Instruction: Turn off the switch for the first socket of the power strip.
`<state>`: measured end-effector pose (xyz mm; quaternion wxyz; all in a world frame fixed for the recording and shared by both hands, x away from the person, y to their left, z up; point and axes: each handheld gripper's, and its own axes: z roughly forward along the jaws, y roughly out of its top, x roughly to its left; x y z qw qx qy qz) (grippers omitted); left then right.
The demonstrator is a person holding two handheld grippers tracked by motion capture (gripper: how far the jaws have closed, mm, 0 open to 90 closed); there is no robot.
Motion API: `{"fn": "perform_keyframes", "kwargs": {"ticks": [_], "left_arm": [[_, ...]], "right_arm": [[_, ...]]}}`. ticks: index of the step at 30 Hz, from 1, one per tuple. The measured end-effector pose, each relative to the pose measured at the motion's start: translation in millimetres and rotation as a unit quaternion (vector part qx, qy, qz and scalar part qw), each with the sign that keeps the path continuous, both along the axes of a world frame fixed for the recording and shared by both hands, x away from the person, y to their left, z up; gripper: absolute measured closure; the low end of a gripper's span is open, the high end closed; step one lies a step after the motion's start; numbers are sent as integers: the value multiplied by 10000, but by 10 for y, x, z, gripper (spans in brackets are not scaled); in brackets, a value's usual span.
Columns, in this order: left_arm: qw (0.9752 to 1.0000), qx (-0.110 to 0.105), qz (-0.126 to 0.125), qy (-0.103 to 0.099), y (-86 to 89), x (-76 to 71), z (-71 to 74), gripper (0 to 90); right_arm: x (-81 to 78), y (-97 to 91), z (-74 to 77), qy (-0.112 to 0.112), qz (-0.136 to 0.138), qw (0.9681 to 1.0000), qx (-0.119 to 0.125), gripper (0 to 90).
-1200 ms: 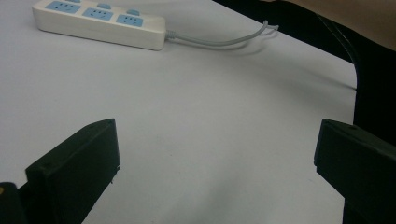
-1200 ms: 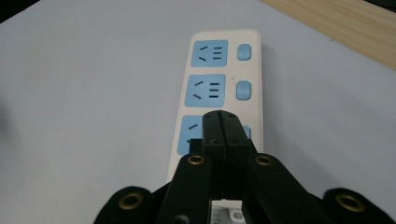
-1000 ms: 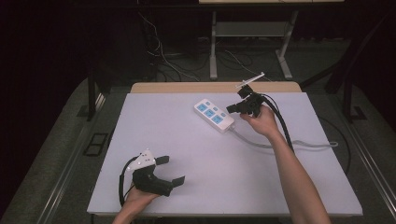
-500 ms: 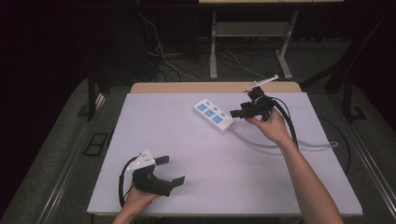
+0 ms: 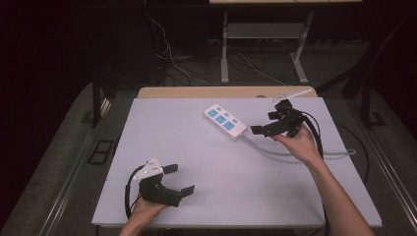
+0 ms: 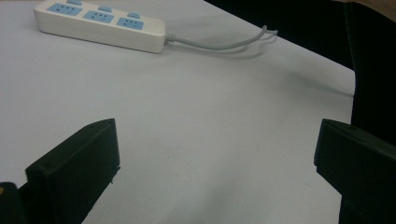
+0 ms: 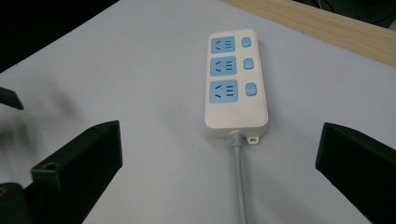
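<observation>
— So, what is the right gripper up to by the white plastic power strip with three blue sockets?

— Its jaws have just been opening and now stand wide apart with nothing between them. In the right gripper view the strip lies flat ahead on the pale grey table top, toward the far edge, its grey cable running back between the jaws.

— And the left gripper?

— Also spread wide and empty, resting near the front edge, well apart from the strip.

— How would that strip handle?

— I'd judge it light and rigid, a hard smooth shell that could slip between flat pads. The cable is stiff-ish and springy, so it may drag or swing the body round when lifted.

— Where to take hold, then?

— Across the narrow width, on the two long side walls, probably near the cable end, clear of the small blue switches. Gripping the cable alone would let the body dangle.
</observation>
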<state>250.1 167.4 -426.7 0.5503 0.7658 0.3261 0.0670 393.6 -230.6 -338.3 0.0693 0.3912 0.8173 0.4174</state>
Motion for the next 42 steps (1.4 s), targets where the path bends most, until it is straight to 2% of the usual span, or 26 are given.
{"fn": "perform_keyframes", "kwargs": {"ticks": [10,29,42], "left_arm": [[10000,-8,13,9,-6,-5,-3,0],[10000,-8,39,11,-6,-5,-5,0],[10000,24,28,8,-11,-3,-9,0]], "right_arm": [[-286,-152,6,-24,44,9998,167,3],[-892,-378,-147,-71,27,9987,504,3],[-1290,-486,-425,-172,-49,9972,728,3]]}}
